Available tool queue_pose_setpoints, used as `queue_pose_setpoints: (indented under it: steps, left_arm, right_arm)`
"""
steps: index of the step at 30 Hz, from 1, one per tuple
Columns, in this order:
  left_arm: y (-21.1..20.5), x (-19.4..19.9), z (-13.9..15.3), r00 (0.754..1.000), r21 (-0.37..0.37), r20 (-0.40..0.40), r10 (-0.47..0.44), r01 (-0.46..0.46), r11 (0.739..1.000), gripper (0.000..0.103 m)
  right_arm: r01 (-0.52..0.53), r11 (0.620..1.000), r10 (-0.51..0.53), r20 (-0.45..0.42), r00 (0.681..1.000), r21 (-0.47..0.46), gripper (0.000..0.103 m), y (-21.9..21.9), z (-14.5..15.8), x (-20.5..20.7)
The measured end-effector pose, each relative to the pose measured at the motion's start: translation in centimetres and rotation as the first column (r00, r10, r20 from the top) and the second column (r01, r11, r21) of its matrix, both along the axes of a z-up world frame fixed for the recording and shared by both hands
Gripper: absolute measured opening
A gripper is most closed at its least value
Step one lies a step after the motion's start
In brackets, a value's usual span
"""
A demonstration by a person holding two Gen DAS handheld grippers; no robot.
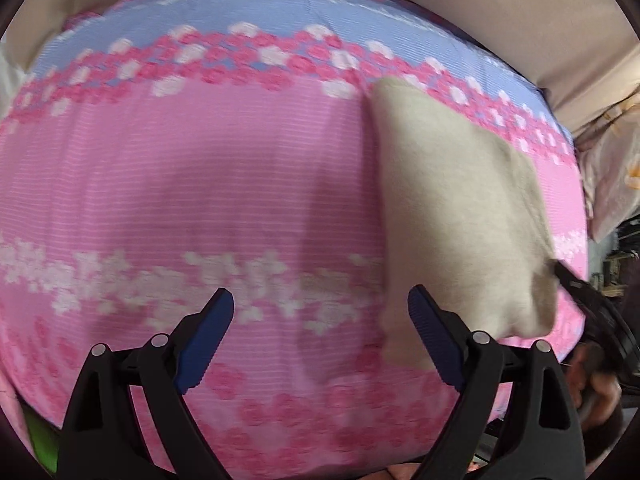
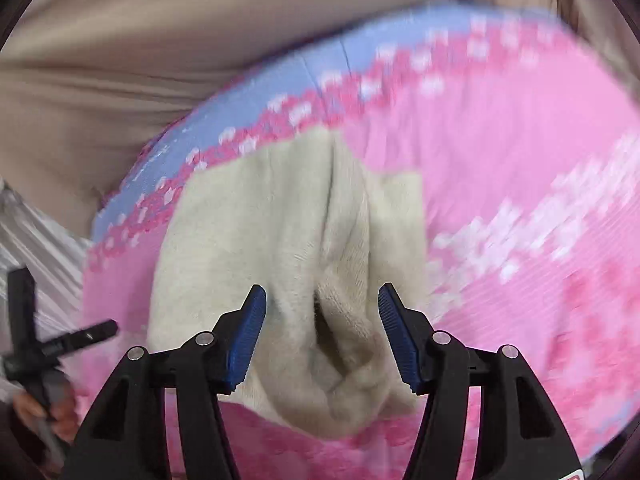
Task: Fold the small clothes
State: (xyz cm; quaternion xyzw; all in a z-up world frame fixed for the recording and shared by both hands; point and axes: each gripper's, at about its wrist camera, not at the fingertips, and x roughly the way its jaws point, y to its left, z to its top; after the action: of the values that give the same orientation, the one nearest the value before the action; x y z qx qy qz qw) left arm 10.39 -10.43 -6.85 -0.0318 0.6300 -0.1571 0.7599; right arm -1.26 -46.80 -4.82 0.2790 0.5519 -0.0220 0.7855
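A small cream fleece garment (image 2: 288, 248) lies bunched on a pink and blue flowered cover (image 2: 500, 152). My right gripper (image 2: 322, 340) is open, its blue pads either side of a raised fold at the garment's near end. In the left wrist view the garment (image 1: 452, 216) lies to the right, its near edge by my right-hand finger. My left gripper (image 1: 320, 336) is open and empty above bare pink cover (image 1: 200, 184). The right gripper's black body (image 1: 600, 312) shows at the garment's far right corner.
A beige sheet (image 2: 160, 60) lies beyond the cover's far edge. The left gripper's black frame and the hand on it (image 2: 44, 364) show at the left of the right wrist view. Pale patterned fabric (image 1: 612, 168) lies off the cover's right side.
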Motion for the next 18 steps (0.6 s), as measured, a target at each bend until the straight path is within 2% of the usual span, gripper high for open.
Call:
queue_pose_setpoints:
  steps: [1,2,4,6,7,9,10,12,15,16,18]
  left_arm:
    - [-0.8,0.0,-0.1,1.000,-0.021,-0.012,-0.013,0.013,1.000,0.087]
    - [-1.3,-0.1,-0.3,0.999,-0.042,-0.024,-0.024,0.023,0.999,0.087]
    - [-2.3,-0.3,-0.4,0.998,-0.090,-0.051,-0.042,0.037,0.995,0.087]
    - [-2.7,-0.7,-0.4,0.997,-0.147,-0.058,-0.053,0.044,0.988,0.088]
    - [-2.9,-0.7,-0.7,0.996,-0.156,-0.064,-0.054,0.043,0.987,0.089]
    - [-3.4,-0.9,-2.0,0.994,-0.167,-0.093,-0.060,0.044,0.985,0.089]
    - [-3.7,-0.9,-2.8,0.992,-0.156,-0.108,-0.062,0.045,0.987,0.089]
    - [-3.9,-1.1,-4.1,0.990,-0.127,-0.136,-0.049,0.032,0.991,0.089]
    - [-3.1,-1.3,-4.3,0.993,-0.136,-0.113,-0.031,0.015,0.991,0.089]
    - [-2.8,-1.4,-4.4,0.993,-0.130,-0.112,-0.025,0.010,0.991,0.089]
    - [-1.5,-1.5,-4.7,0.992,-0.126,-0.122,0.016,-0.032,0.992,0.089]
  right_arm:
    - [0.000,0.999,0.001,-0.011,1.000,0.032,0.036,-0.1,-0.6,-0.1]
    - [0.034,0.998,-0.035,0.008,0.999,0.057,0.017,-0.6,-0.2,-0.9]
    - [0.093,0.992,-0.099,0.074,0.992,0.081,0.015,-0.5,1.2,-3.3]
    - [0.117,0.992,-0.120,0.086,0.989,0.039,0.015,-1.1,1.8,-5.4]
    - [0.124,0.992,-0.124,0.069,0.990,0.001,0.015,-1.5,1.1,-6.0]
    - [0.050,0.996,-0.051,-0.003,0.999,-0.080,0.018,-1.0,-2.0,-6.0]
    - [0.028,0.996,-0.030,-0.024,0.999,-0.090,0.018,-0.5,-2.7,-5.3]
    - [0.031,0.993,-0.031,0.010,0.999,-0.110,0.025,0.1,-0.8,-4.8]
    - [0.037,0.981,-0.012,0.134,0.991,-0.191,0.023,1.1,4.0,-4.7]
    - [0.001,0.979,0.034,0.166,0.985,-0.205,0.023,2.0,5.3,-4.4]
    - [-0.135,0.975,0.165,0.174,0.971,-0.174,0.021,4.5,6.5,-2.9]
